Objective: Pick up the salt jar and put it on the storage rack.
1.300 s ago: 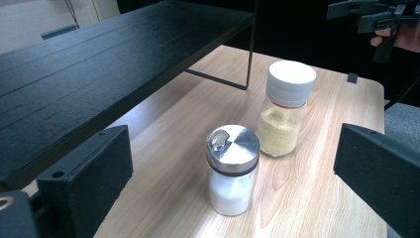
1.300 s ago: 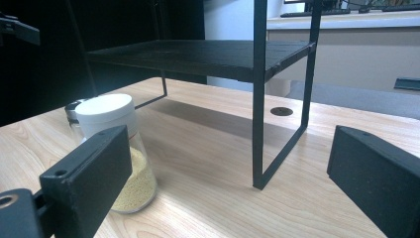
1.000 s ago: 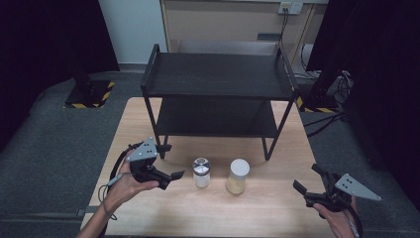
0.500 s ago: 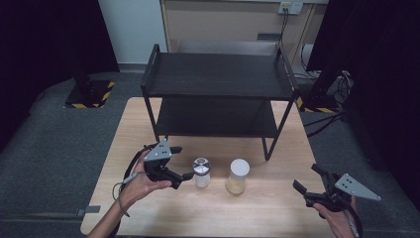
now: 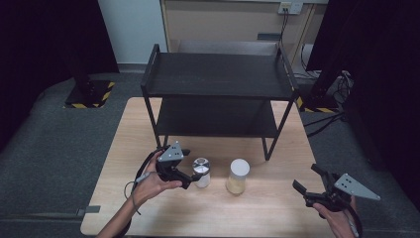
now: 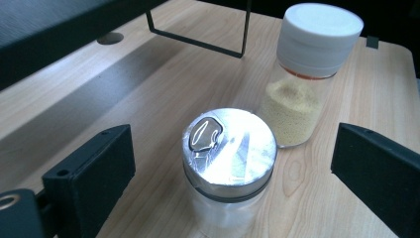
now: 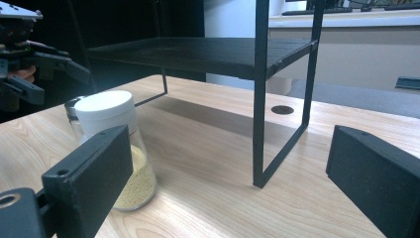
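On the bench (image 5: 148,124), in front of the black shelf rack (image 5: 218,84):
Left gripper (image 6: 233,163): jaws just narrowing, not yet touching, straddling jar.
Metal-lidded jar (image 6: 229,163): likely light, rigid, slippery glass; grip wall below lid.
Right gripper (image 5: 311,187): jaws apart, idle.

Silver-lidded jar (image 6: 229,168) cut off at the base by the bottom edge of the left gripper view. In the right gripper view, mostly hidden behind the white-capped jar (image 7: 115,148), whose lower left side was itself covered by a jaw. Right hand (image 5: 341,223) cropped by the high view's bottom edge.
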